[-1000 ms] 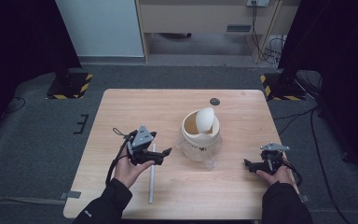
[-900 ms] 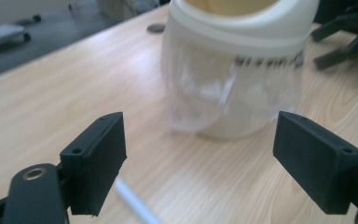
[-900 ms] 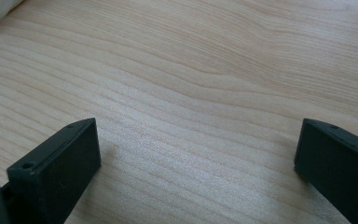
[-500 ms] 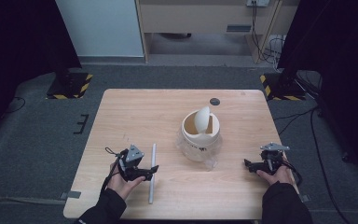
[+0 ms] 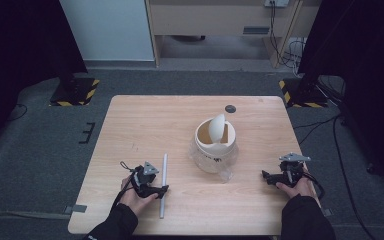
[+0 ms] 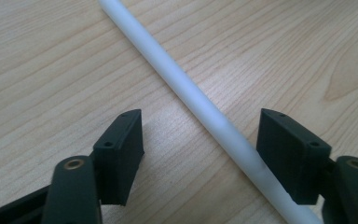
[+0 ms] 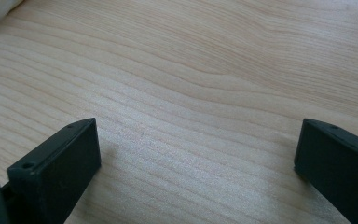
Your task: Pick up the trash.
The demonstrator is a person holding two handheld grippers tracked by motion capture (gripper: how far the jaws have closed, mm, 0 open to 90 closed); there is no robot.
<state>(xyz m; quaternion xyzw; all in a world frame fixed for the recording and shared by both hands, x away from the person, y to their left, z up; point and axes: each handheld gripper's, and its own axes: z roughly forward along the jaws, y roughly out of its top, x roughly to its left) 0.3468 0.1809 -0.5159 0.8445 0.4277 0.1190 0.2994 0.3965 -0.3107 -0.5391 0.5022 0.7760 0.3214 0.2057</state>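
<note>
The left gripper [image 6: 200, 140] has just been closing, its jaws astride the white rod [image 6: 205, 112] lying on the wooden table [image 5: 145, 130], pads not yet pressing it; the right gripper [image 7: 198, 168] rests spread wide.

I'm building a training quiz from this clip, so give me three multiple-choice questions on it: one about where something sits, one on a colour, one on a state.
1. Where does the white rod lie relative to the clear jar?
A. to its left in the high view
B. inside it
C. to its right in the high view

2. What colour is the small disc near the table's far edge?
A. white
B. dark
C. yellow

3. How does the left claw stand at the rod?
A. clamped on it
B. open, rod between the jaws
C. far from it

Answers: 1 A, the high view shows the rod left of the jar. 2 B, it reads dark on the pale wood. 3 B, the left gripper view shows a gap beside the rod; the jaws have just been closing.
</note>
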